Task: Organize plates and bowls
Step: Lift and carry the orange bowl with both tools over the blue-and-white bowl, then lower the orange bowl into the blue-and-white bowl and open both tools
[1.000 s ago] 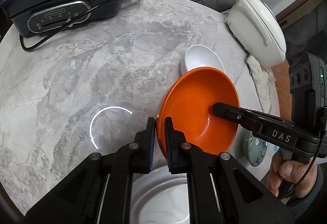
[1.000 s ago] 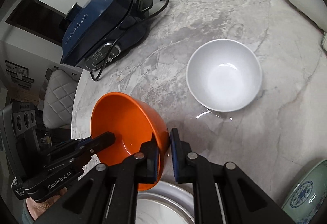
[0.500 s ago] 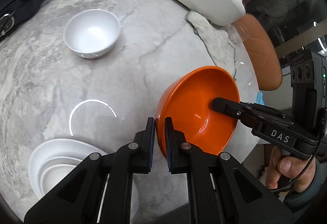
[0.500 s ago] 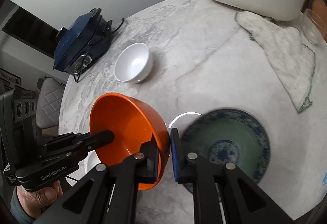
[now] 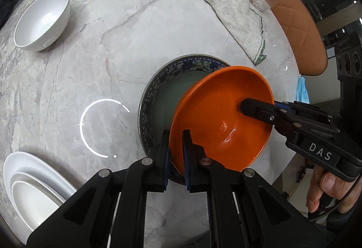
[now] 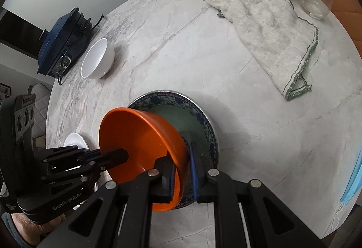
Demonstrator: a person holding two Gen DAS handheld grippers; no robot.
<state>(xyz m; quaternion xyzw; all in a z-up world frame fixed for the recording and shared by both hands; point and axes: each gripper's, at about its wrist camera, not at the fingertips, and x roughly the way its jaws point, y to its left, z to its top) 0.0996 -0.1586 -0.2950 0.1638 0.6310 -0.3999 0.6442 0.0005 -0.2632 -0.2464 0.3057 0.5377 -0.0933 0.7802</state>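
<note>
Both hand-held grippers pinched the rim of the orange bowl (image 5: 222, 119): the left hand-held gripper (image 5: 176, 148) at 6 o'clock, the right hand-held gripper (image 6: 182, 163) opposite. The bowl hung tilted over the patterned plate (image 6: 199, 112) on the desk (image 5: 101, 44).

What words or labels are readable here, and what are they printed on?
"DAS": white letters on the right gripper, seen from the left wrist view.
"GenRobot.AI": on the left gripper, seen from the right wrist view.
Blue appliance: lettering on its lid and control panel is too small and blurred to read.
</note>
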